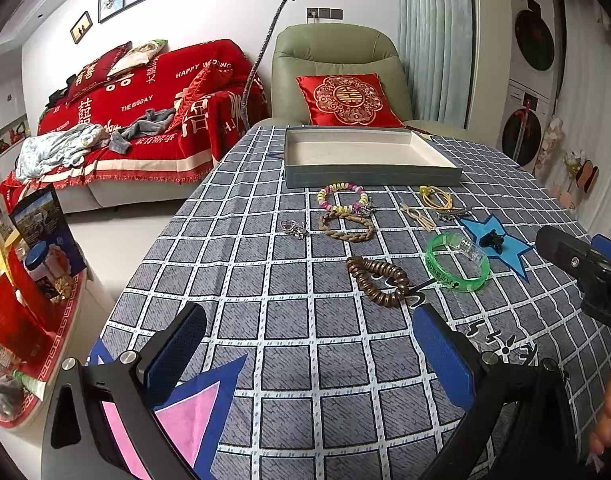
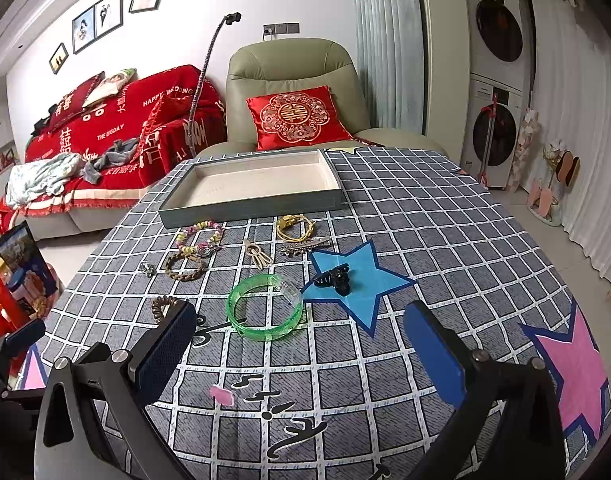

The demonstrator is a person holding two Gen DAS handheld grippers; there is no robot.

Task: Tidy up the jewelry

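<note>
An empty grey tray [image 1: 369, 176] [image 2: 257, 206] with a pale lining stands at the far side of the table. In front of it lie a pastel bead bracelet [image 1: 343, 196] [image 2: 199, 236], a braided bracelet [image 1: 347, 226] [image 2: 185, 266], a brown wooden bead bracelet [image 1: 379, 280] [image 2: 161, 306], a green bangle [image 1: 457, 262] [image 2: 264, 307], a black claw clip [image 1: 492, 239] [image 2: 333, 278], a yellow cord [image 1: 435, 196] [image 2: 293, 226] and a silver hair clip [image 1: 453, 214] [image 2: 305, 246]. My left gripper [image 1: 309, 356] and right gripper [image 2: 301, 354] both stand open near the table's front, empty.
A checked cloth [image 2: 425, 240] with star patches covers the table. Behind it are a green armchair [image 1: 337, 60] with a red cushion and a sofa [image 1: 145, 120] under a red throw. A red side shelf [image 1: 37, 320] with jars stands left. Washing machines [image 2: 497, 100] stand right.
</note>
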